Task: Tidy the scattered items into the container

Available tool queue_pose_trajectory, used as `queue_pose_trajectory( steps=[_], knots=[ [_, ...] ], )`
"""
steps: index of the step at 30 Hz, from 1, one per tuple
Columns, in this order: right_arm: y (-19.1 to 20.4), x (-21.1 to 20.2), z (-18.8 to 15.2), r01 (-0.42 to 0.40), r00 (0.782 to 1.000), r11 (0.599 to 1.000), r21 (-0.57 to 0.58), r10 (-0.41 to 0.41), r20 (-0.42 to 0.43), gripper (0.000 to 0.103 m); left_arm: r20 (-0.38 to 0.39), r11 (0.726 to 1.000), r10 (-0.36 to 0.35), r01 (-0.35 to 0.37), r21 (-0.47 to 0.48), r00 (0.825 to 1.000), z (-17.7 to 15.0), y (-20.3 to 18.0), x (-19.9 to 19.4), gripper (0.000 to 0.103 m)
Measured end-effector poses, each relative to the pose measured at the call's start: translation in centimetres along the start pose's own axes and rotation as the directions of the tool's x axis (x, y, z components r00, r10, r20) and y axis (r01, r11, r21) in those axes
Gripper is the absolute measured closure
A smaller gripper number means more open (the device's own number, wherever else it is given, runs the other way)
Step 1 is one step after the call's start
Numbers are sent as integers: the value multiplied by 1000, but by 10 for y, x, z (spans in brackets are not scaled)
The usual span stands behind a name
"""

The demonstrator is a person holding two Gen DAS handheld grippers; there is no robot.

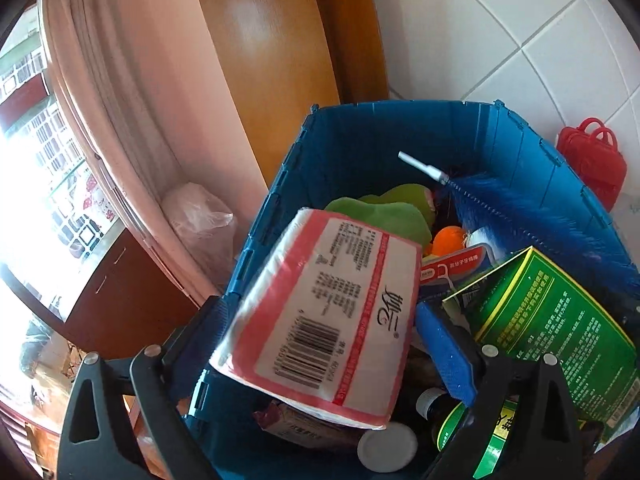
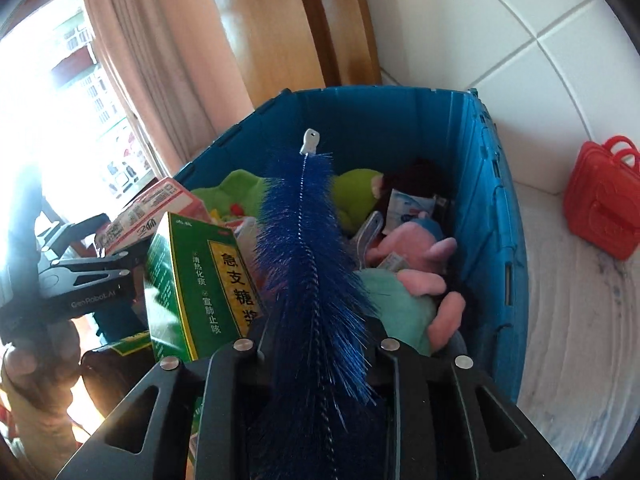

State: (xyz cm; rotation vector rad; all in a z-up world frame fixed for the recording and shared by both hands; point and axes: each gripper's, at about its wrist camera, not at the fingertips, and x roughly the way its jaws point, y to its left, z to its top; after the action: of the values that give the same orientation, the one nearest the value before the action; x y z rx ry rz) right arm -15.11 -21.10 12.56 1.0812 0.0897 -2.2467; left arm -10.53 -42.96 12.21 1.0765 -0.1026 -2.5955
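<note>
Over the blue crate point(image 1: 360, 136), both grippers loaded.
Left gripper point(image 1: 320, 344) clamps a red-and-white tissue pack point(image 1: 324, 312) above the crate's near-left corner; right gripper point(image 2: 316, 360) pinches a blue bottle brush point(image 2: 308, 248) lengthwise over plush toys point(image 2: 404, 280). Green medicine box point(image 2: 200, 288) leans between them.

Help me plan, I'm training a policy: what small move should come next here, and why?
Probably open the left tongs: the tissue pack they grip already hangs over the blue bin, above the items inside, so it should drop in.
</note>
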Motion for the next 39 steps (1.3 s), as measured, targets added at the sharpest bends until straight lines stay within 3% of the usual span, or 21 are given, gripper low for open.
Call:
queue_pose_trajectory(
  steps=[6, 8, 10, 12, 22, 33, 37, 39],
  knots=[
    [4, -3, 2, 47, 999, 999, 14, -47, 5, 57, 38, 999, -29, 28, 16, 999, 4, 1, -15, 6],
    [3, -6, 2, 63, 998, 998, 22, -63, 5, 50, 43, 999, -40, 40, 8, 998, 0, 3, -18, 6],
    [1, -10, 1, 82, 997, 996, 33, -82, 9, 32, 52, 998, -58, 58, -2, 997, -2, 6, -23, 6],
    [-1, -15, 0, 84, 996, 995, 47, -85, 16, 23, 69, 998, -68, 68, -6, 995, -3, 9, -31, 6],
    [-2, -54, -17, 112, 991, 991, 78, -118, 70, 0, 157, 992, -112, 120, -39, 981, -16, 5, -83, 5],
    [-10, -149, -73, 175, 964, 984, 38, -179, 197, 0, 210, 986, -118, 139, -92, 971, -68, -36, -160, 5],
    [-18, -178, -101, 163, 962, 986, 31, -166, 216, 0, 264, 983, -90, 129, -134, 960, -92, -49, -190, 0],
    [-22, -186, -112, 156, 964, 987, 28, -159, 211, 0, 221, 981, -100, 133, -139, 970, -95, -56, -187, 0]
  ],
)
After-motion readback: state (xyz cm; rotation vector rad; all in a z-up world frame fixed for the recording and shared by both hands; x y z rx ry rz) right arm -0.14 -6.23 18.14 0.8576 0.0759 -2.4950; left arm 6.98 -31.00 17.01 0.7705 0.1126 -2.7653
